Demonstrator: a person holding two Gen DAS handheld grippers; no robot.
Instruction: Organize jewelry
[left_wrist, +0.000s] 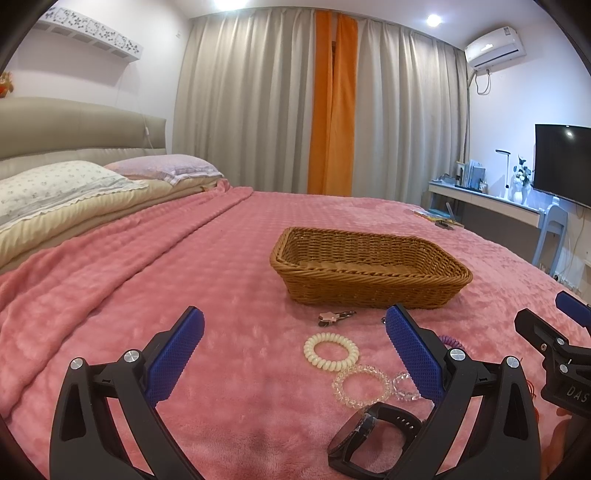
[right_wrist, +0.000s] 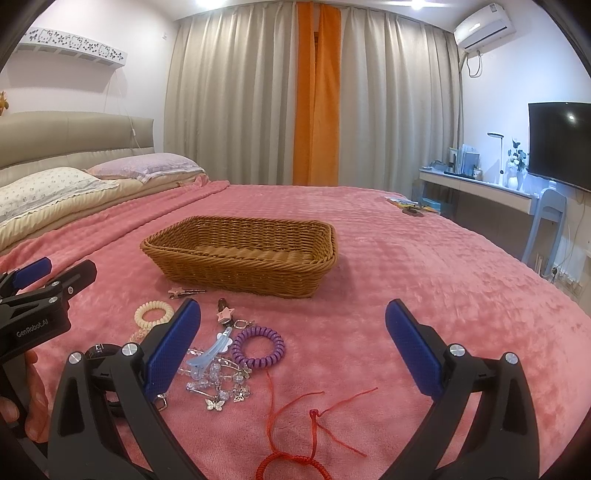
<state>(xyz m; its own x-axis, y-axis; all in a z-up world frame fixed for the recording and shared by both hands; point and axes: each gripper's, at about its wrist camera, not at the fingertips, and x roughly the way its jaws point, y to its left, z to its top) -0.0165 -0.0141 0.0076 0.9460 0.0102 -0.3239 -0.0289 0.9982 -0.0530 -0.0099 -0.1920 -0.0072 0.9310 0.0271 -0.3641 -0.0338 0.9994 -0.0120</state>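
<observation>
Right wrist view: both grippers (right_wrist: 293, 325) (left_wrist: 295, 332) released, jewelry (right_wrist: 221, 373) before basket (right_wrist: 240, 284)

Pink fleece blanket (left_wrist: 147, 280) spreads across the bed, pillows (left_wrist: 55, 184) against a beige padded headboard (left_wrist: 74, 125). Grey curtains (left_wrist: 240, 110) flank an orange strip (left_wrist: 332, 110). Air conditioner (left_wrist: 495, 46) high on the wall, television (left_wrist: 561, 162) above a white desk (left_wrist: 480, 199), ceiling lights glowing.

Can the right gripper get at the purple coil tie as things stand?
Probably yes. The right gripper is open and holds nothing, and the purple coil tie lies flat on the blanket just ahead, nothing on top. The blue clip touches its left edge, so it may get nudged.
</observation>
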